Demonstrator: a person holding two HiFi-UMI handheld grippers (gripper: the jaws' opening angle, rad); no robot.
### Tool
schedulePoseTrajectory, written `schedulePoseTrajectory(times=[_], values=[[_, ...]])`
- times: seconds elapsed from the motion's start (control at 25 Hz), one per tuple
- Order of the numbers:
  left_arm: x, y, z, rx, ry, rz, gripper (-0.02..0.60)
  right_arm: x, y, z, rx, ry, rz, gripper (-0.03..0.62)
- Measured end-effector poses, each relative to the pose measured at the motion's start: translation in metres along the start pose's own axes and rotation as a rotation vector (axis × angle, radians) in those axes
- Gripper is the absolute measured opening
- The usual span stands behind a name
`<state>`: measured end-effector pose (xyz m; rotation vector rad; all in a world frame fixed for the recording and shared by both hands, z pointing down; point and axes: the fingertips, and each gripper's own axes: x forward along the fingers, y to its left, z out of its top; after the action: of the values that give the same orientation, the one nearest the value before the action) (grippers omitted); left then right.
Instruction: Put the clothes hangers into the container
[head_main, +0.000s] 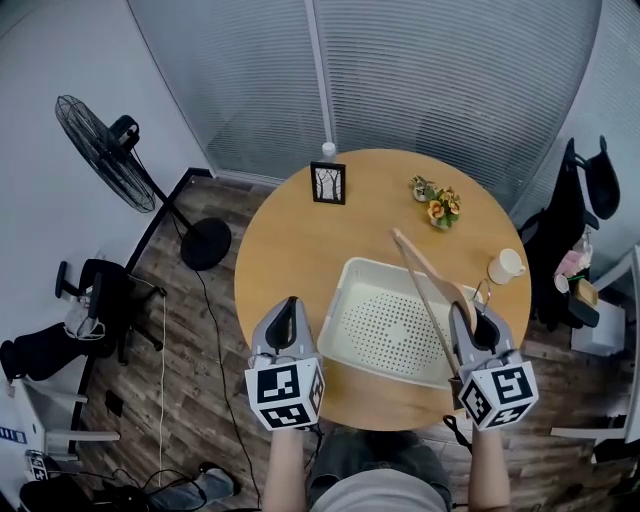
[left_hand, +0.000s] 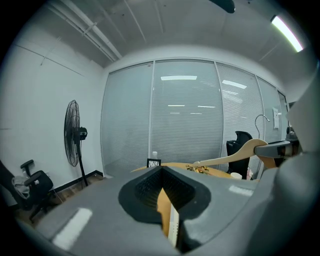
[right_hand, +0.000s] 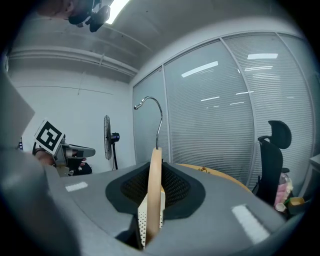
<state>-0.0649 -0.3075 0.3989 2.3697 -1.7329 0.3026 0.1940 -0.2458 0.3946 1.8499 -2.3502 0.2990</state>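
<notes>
A wooden clothes hanger (head_main: 430, 275) with a metal hook slants over the white perforated container (head_main: 400, 325) on the round wooden table (head_main: 290, 250). My right gripper (head_main: 476, 318) is shut on the hanger's body near the hook. In the right gripper view the hanger (right_hand: 155, 190) stands edge-on between the pads, its hook (right_hand: 152, 105) curling up. My left gripper (head_main: 287, 303) hovers left of the container near the table's front edge. Its jaws stand a narrow gap apart with nothing between them. The left gripper view shows the hanger (left_hand: 235, 156) at the right.
At the table's far side stand a small black picture frame (head_main: 328, 183), a bunch of yellow flowers (head_main: 437, 203) and a white cup (head_main: 505, 266). A standing fan (head_main: 110, 140) is on the floor at the left, a black office chair (head_main: 590, 190) at the right.
</notes>
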Motion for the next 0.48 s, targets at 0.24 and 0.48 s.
schedulePoseTrajectory(times=[0.24,0.48], values=[[0.003,0.002,-0.013,0.001,0.027,-0.007,0.001,0.001,0.011,-0.010,-0.054,0.040,0.084,0.083],[0.006,-0.002,-0.019,0.001,0.042,-0.015,0.000,0.004,0.017,-0.023,-0.107,0.088,0.139,0.083]])
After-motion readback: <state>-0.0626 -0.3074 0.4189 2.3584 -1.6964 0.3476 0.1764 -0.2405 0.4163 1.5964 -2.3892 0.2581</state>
